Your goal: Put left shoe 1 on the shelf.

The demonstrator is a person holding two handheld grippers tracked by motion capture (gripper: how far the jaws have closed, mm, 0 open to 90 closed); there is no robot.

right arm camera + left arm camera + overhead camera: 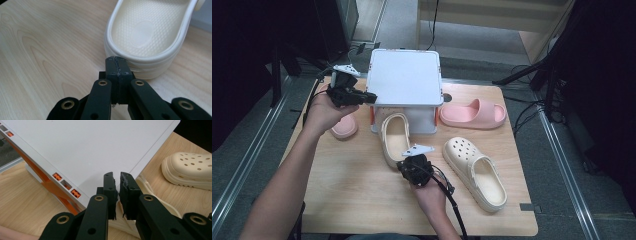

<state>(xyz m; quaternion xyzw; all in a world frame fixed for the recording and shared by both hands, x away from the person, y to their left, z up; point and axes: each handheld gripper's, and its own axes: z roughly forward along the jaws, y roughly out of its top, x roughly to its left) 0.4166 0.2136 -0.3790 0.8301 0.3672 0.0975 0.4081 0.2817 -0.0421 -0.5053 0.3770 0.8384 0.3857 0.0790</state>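
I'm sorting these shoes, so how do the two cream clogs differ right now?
The left clog has its toe tucked under the white box; the right clog lies wholly in the open. The left one points straight away, the right one is angled. The right tool sits at the left clog's heel; nothing touches the right clog. Both are cream and upright.

Around the white box (404,77) I count two cream clogs (394,137) (474,170) in front of it — and two pink slides (473,113) (344,127), one on either side. One box.

No readable text

No lettering, brand, number or sign can be made out on any surface in these views.
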